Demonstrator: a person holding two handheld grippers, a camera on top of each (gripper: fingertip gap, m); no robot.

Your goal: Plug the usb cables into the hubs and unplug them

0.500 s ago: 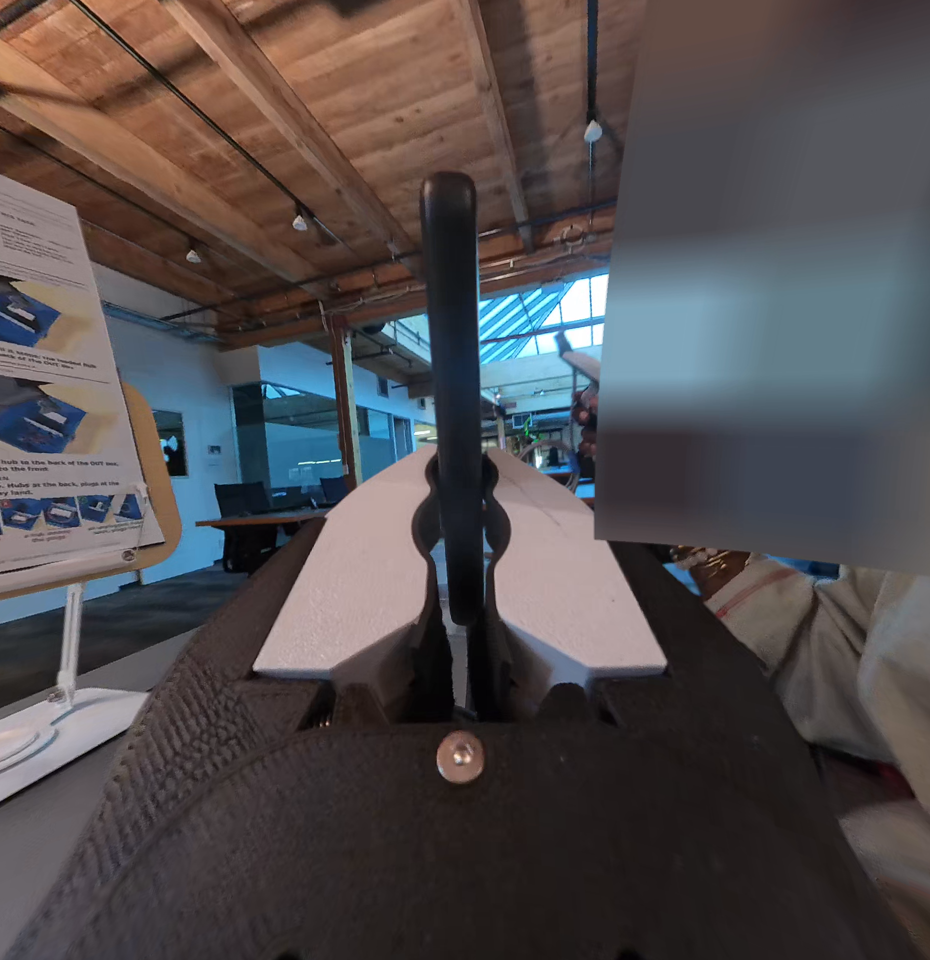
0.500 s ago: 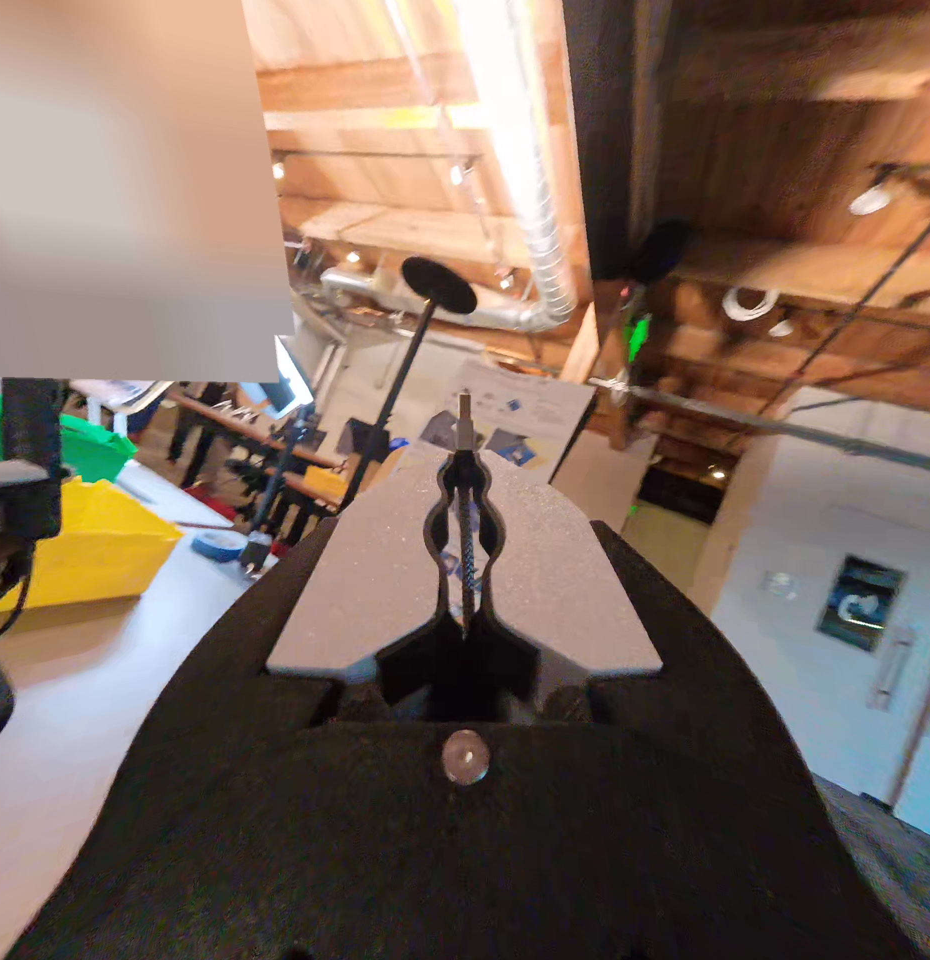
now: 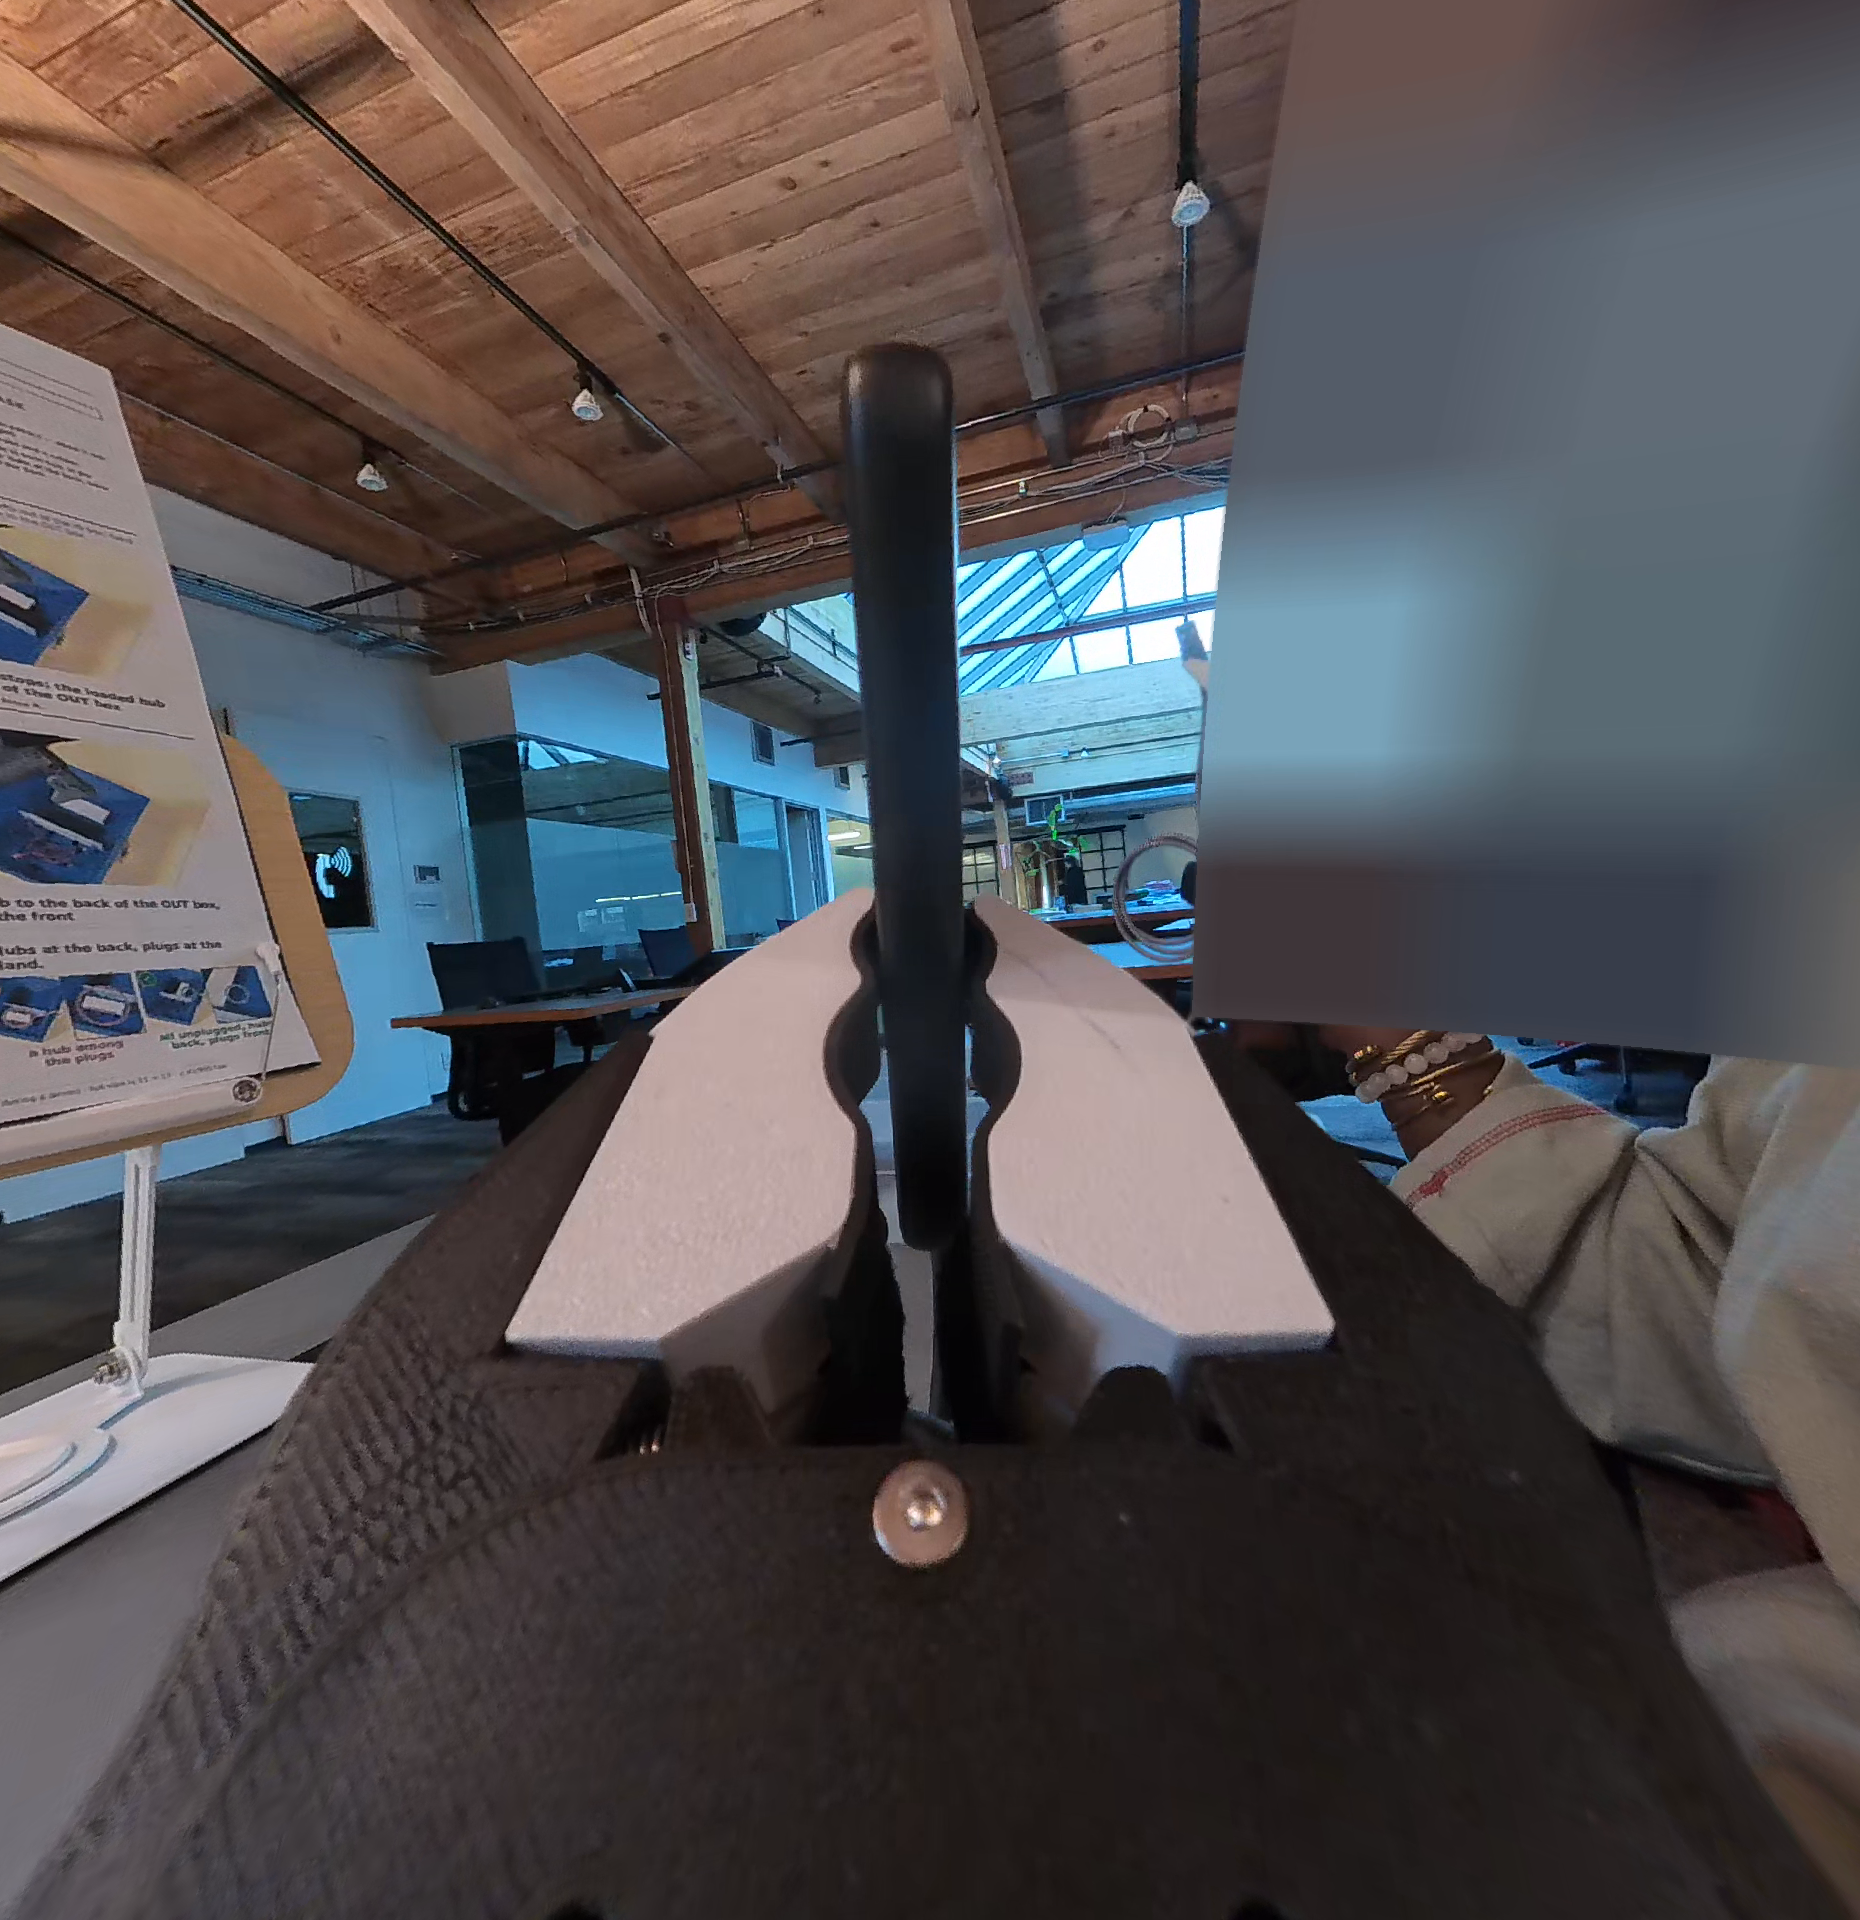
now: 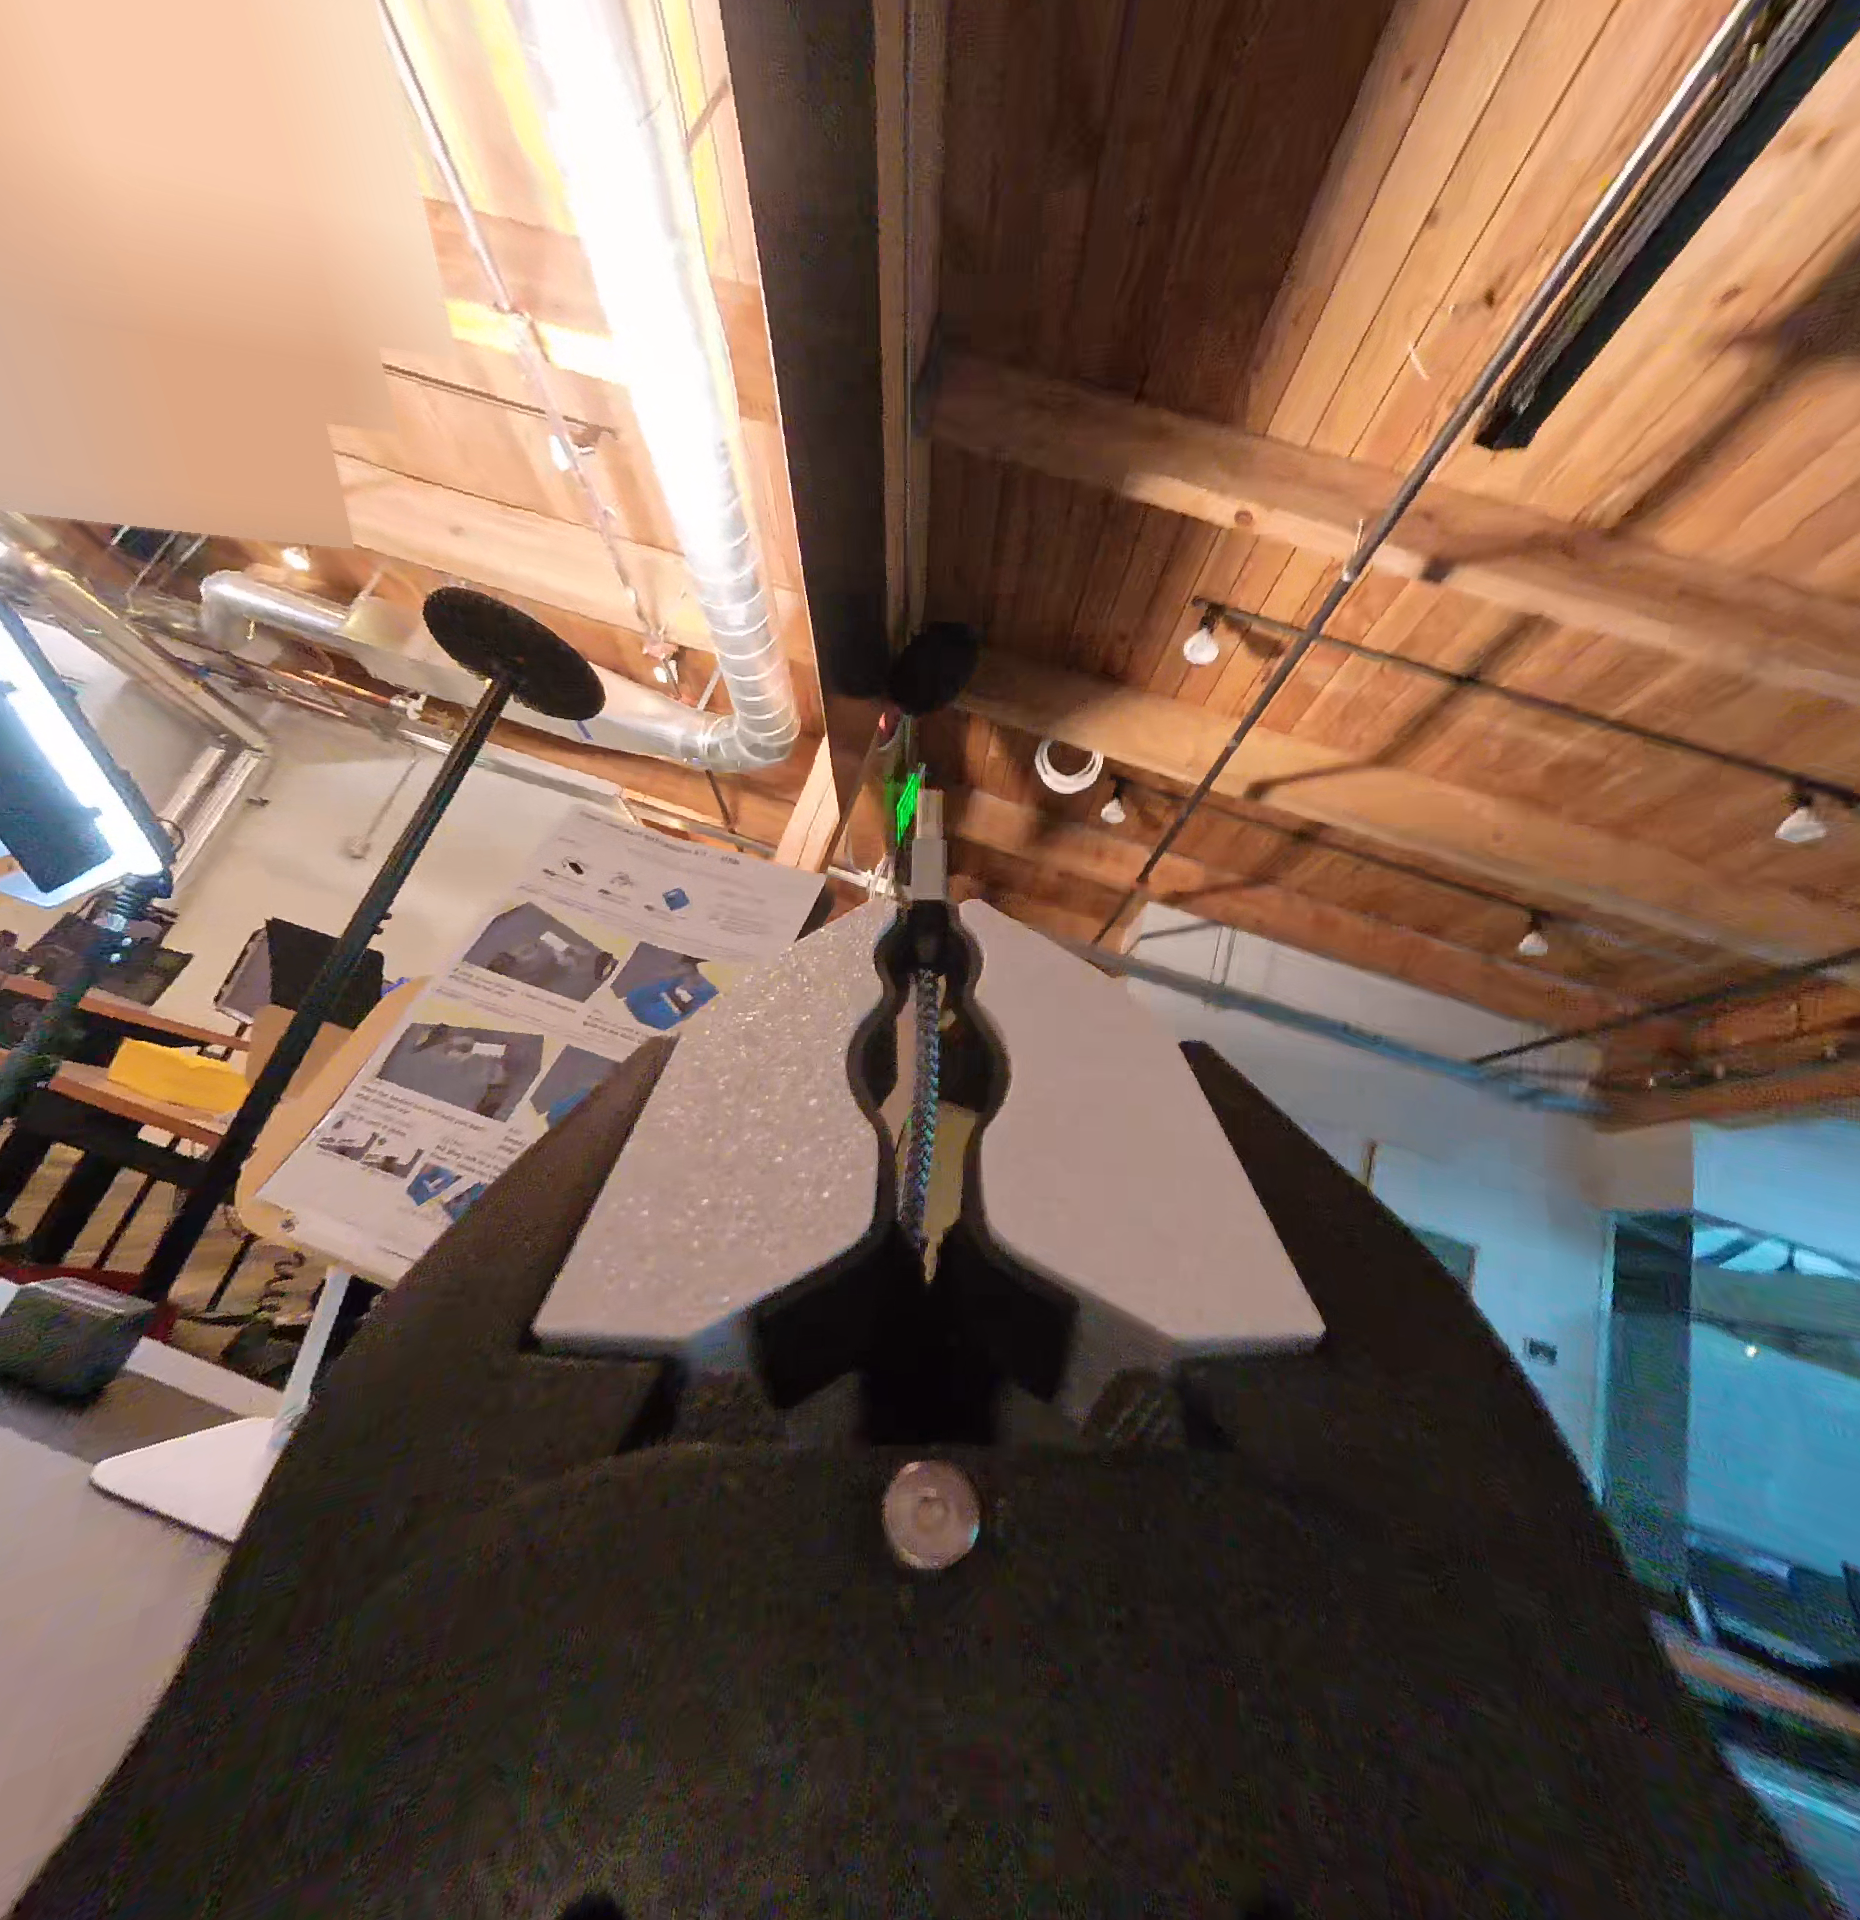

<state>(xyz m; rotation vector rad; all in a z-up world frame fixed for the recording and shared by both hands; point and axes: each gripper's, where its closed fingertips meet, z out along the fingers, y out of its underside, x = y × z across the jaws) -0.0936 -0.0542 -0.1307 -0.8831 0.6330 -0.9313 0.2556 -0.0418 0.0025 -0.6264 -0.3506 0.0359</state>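
In the left wrist view my left gripper (image 3: 921,925) is shut on a slim black hub (image 3: 900,665), held edge-on and sticking up past the white fingers (image 3: 739,1132) toward the ceiling. In the right wrist view my right gripper (image 4: 928,914) is shut on a USB cable: the braided cord (image 4: 921,1101) runs between the white fingers (image 4: 749,1132) and the metal plug (image 4: 926,847) pokes out beyond the tips. Both grippers point upward, away from the table. Neither gripper shows in the other's view.
A white-footed stand with an instruction sheet (image 3: 95,790) stands left on the grey table (image 3: 64,1662); it also shows in the right wrist view (image 4: 552,1029). A person's light sleeve and beaded wrist (image 3: 1425,1081) are at right. A black pole with a round disc (image 4: 510,655) rises at left.
My right gripper has tilted upward and swung: the yellow and green bins left its view and more ceiling shows. My left gripper still holds the hub and has barely moved.
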